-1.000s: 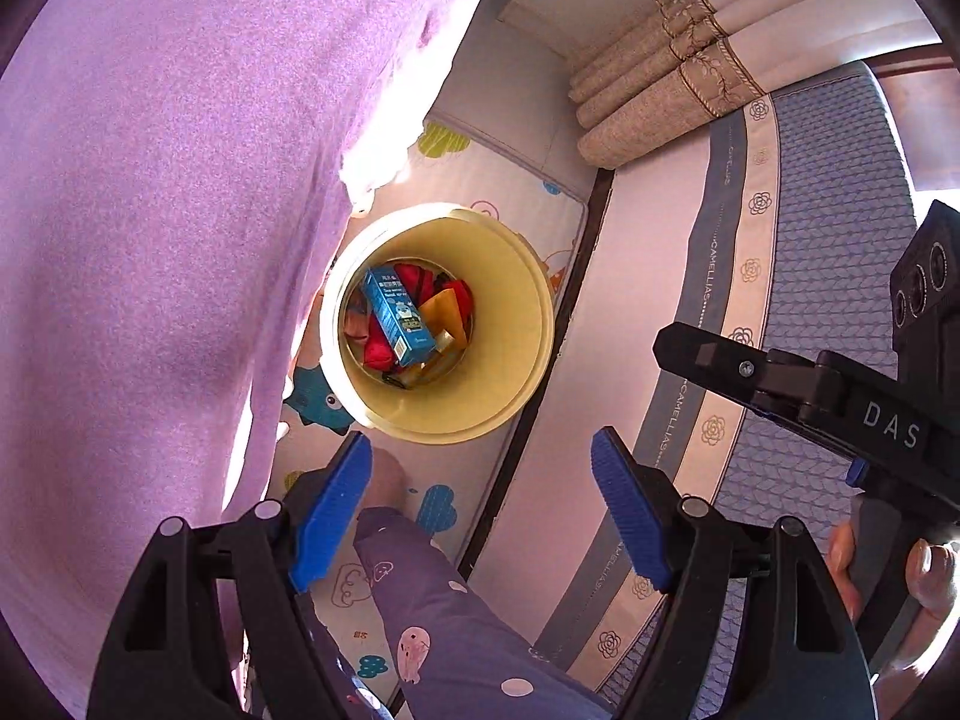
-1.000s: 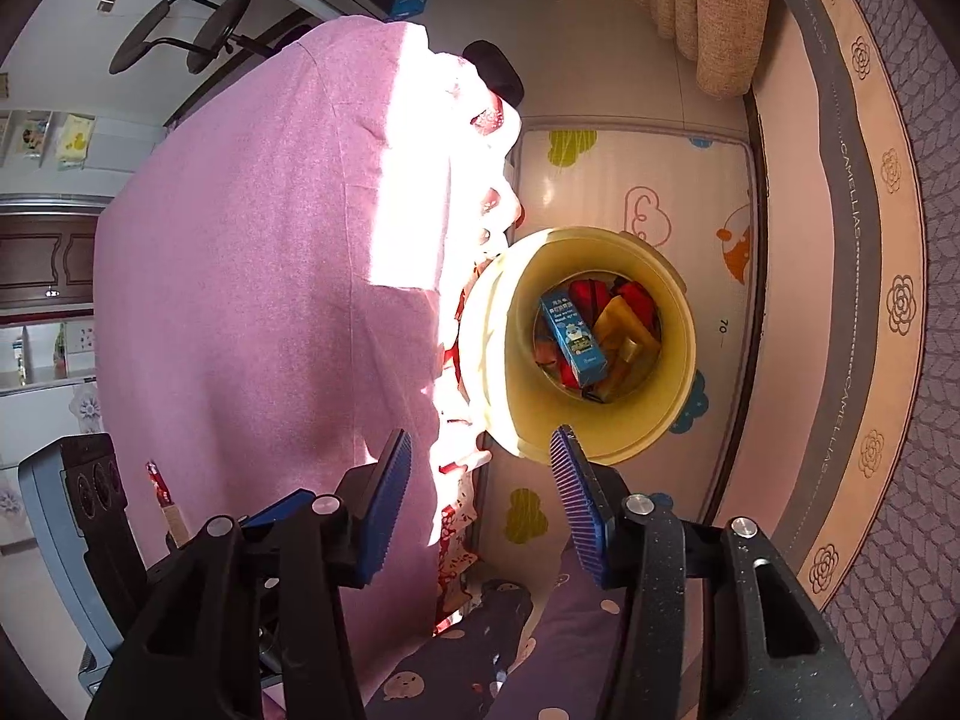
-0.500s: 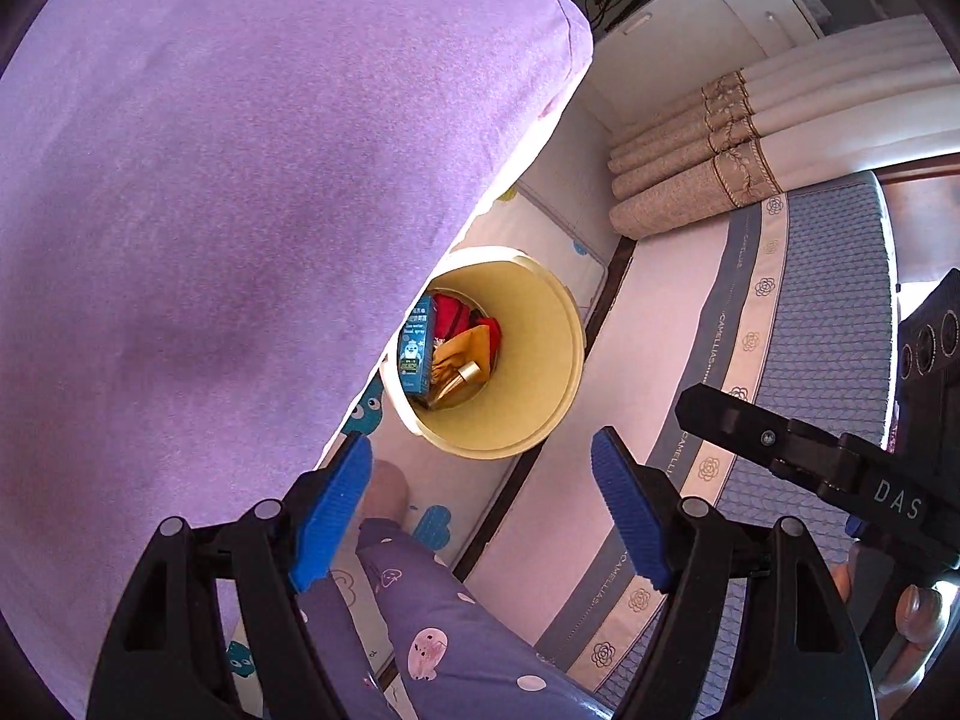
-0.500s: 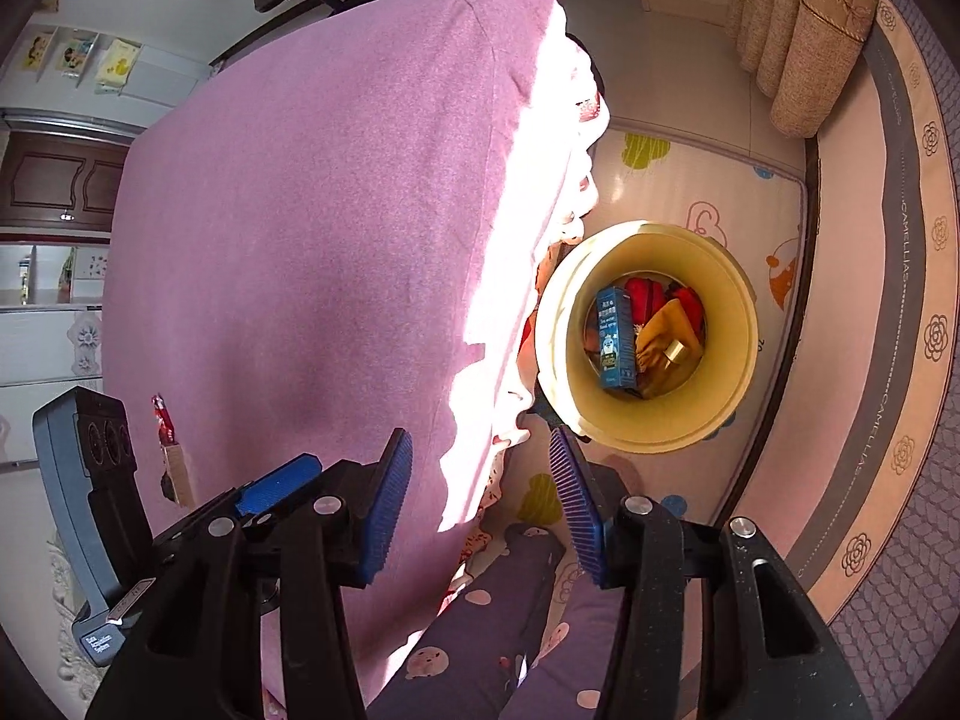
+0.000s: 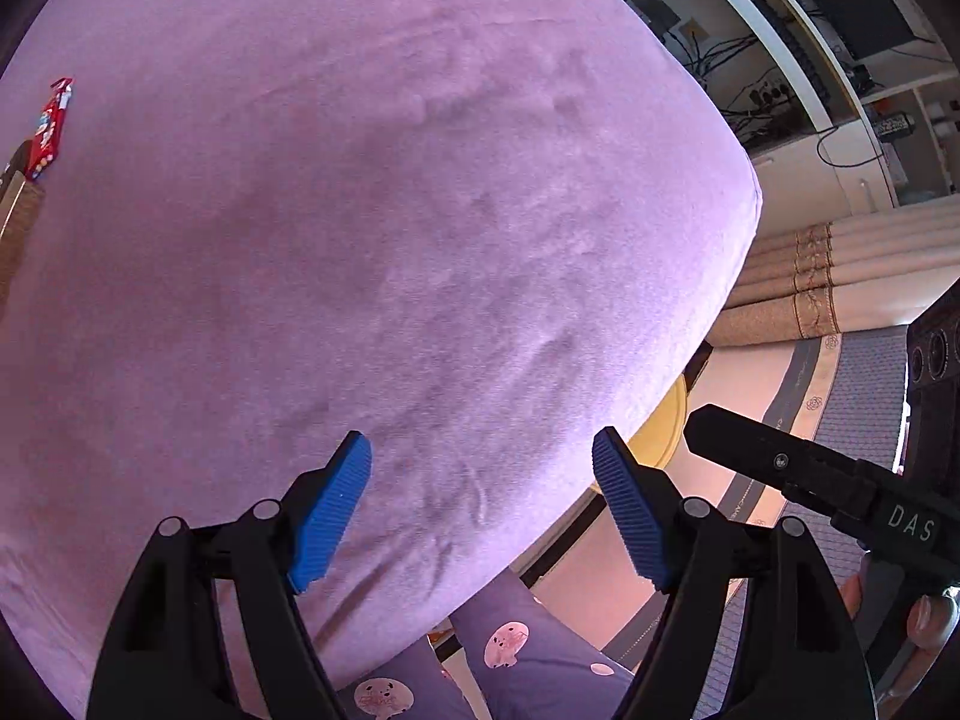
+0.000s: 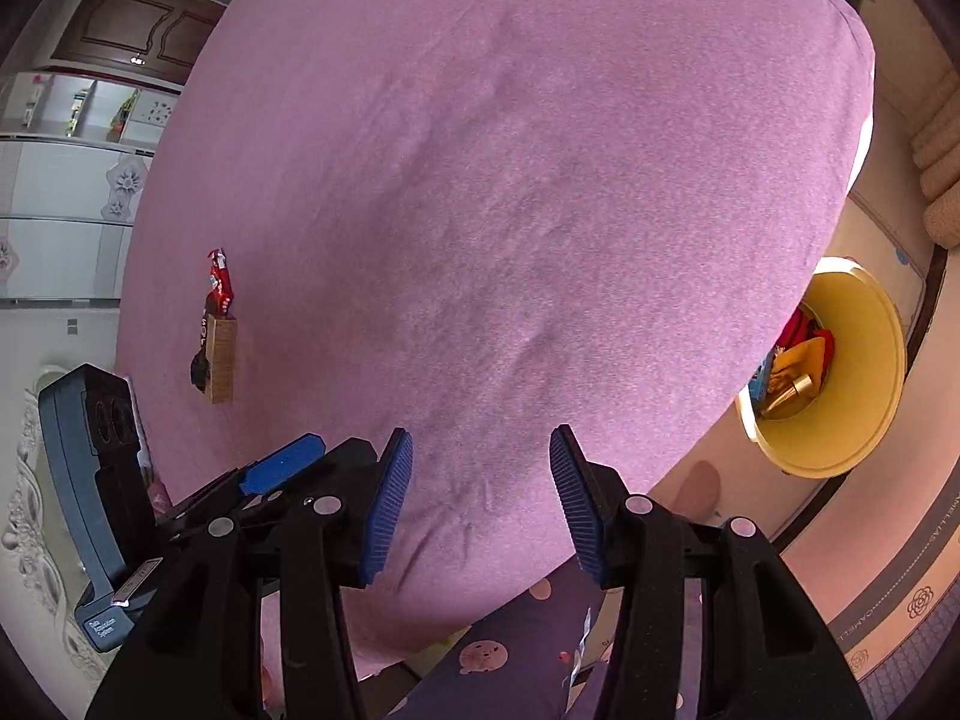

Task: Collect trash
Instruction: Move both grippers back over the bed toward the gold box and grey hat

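I hold my left tool [image 5: 480, 504] and my right tool [image 6: 480, 501] side by side above the pink cloth-covered bench [image 6: 510, 210], both pointing steeply down at it. Each tool has its blue pads spread with nothing between them, the left wider than the right. A red snack wrapper [image 6: 219, 285] lies on the bench near its far left edge, touching a small brown cardboard box [image 6: 221, 360] just beside it; from the left wrist view the wrapper [image 5: 53, 120] sits at the left rim. The yellow trash bucket [image 6: 864, 372] stands on the floor off the bench's right edge, partly hidden under it, with red, yellow and blue trash inside. My patterned trouser leg [image 6: 516, 654] shows below the bench's near edge.
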`<state>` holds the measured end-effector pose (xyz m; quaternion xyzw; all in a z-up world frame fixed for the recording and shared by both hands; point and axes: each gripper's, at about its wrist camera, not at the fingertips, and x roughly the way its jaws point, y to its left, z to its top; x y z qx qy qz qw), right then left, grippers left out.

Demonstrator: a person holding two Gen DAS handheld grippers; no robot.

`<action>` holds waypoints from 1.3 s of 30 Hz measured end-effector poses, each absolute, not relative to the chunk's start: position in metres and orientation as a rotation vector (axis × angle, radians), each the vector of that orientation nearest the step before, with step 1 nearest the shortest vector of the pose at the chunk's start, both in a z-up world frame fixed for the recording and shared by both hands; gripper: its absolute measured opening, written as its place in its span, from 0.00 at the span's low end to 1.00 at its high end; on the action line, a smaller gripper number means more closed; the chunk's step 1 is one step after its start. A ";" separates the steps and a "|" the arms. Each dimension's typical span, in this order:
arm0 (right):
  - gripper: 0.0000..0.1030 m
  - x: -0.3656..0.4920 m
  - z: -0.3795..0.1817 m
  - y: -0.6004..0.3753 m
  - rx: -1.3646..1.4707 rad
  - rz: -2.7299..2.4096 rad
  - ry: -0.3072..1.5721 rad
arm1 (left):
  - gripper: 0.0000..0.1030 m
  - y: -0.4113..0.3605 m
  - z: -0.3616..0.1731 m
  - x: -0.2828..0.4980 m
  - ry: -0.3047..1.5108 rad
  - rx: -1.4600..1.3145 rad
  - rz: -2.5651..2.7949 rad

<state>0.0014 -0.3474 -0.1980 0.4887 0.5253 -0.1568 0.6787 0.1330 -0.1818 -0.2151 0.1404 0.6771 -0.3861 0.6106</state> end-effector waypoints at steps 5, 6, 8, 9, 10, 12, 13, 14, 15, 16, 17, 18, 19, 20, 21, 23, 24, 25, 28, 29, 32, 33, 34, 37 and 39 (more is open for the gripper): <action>0.47 0.069 -0.198 -0.311 1.053 -0.259 1.199 | 0.74 -0.125 -0.217 0.193 1.555 0.268 -0.788; 0.47 0.081 -0.198 -0.305 1.048 -0.242 1.201 | 0.74 -0.115 -0.217 0.203 1.551 0.260 -0.771; 0.47 0.105 -0.198 -0.293 1.032 -0.212 1.217 | 0.74 -0.097 -0.216 0.220 1.544 0.244 -0.732; 0.47 0.116 -0.198 -0.288 1.027 -0.199 1.224 | 0.74 -0.090 -0.215 0.228 1.543 0.230 -0.714; 0.47 0.126 -0.195 -0.283 1.021 -0.181 1.229 | 0.74 -0.083 -0.214 0.235 1.542 0.216 -0.699; 0.47 0.148 -0.192 -0.275 0.992 -0.153 1.243 | 0.74 -0.070 -0.211 0.248 1.537 0.191 -0.673; 0.47 0.158 -0.189 -0.272 0.972 -0.136 1.247 | 0.74 -0.066 -0.210 0.254 1.535 0.182 -0.664; 0.47 0.167 -0.186 -0.269 0.955 -0.121 1.248 | 0.74 -0.061 -0.209 0.260 1.532 0.178 -0.652; 0.47 0.174 -0.183 -0.266 0.940 -0.108 1.248 | 0.74 -0.057 -0.208 0.265 1.529 0.174 -0.636; 0.47 0.183 -0.181 -0.264 0.930 -0.094 1.253 | 0.74 -0.052 -0.207 0.271 1.527 0.164 -0.623; 0.47 0.190 -0.181 -0.262 0.926 -0.081 1.259 | 0.74 -0.049 -0.206 0.276 1.525 0.149 -0.610; 0.47 0.197 -0.180 -0.260 0.921 -0.073 1.264 | 0.75 -0.046 -0.204 0.280 1.523 0.130 -0.595; 0.47 0.205 -0.178 -0.257 0.913 -0.063 1.269 | 0.75 -0.042 -0.203 0.286 1.522 0.107 -0.587; 0.47 0.211 -0.178 -0.255 0.903 -0.054 1.272 | 0.75 -0.038 -0.201 0.291 1.520 0.091 -0.582; 0.47 0.217 -0.177 -0.253 0.893 -0.050 1.273 | 0.75 -0.036 -0.200 0.296 1.517 0.085 -0.577; 0.47 0.229 -0.176 -0.247 0.884 -0.044 1.277 | 0.75 -0.032 -0.200 0.306 1.511 0.079 -0.571; 0.47 0.237 -0.176 -0.242 0.886 -0.046 1.279 | 0.76 -0.029 -0.200 0.312 1.513 0.073 -0.572; 0.47 0.244 -0.177 -0.238 0.891 -0.048 1.280 | 0.76 -0.026 -0.201 0.317 1.515 0.070 -0.572; 0.47 0.259 -0.182 -0.226 0.903 -0.055 1.285 | 0.76 -0.014 -0.207 0.335 1.516 0.080 -0.575; 0.47 0.264 -0.184 -0.222 0.906 -0.058 1.286 | 0.76 -0.009 -0.209 0.342 1.518 0.083 -0.575; 0.47 0.276 -0.193 -0.212 0.943 -0.073 1.281 | 0.76 0.010 -0.216 0.361 1.527 0.104 -0.567; 0.47 0.281 -0.196 -0.209 0.960 -0.078 1.282 | 0.76 0.016 -0.218 0.368 1.527 0.114 -0.566; 0.47 0.286 -0.199 -0.205 0.974 -0.087 1.284 | 0.76 0.023 -0.220 0.375 1.529 0.123 -0.564; 0.47 0.302 -0.205 -0.191 1.009 -0.097 1.286 | 0.77 0.041 -0.230 0.397 1.546 0.133 -0.562; 0.47 0.313 -0.209 -0.181 1.023 -0.100 1.288 | 0.77 0.047 -0.237 0.413 1.552 0.153 -0.563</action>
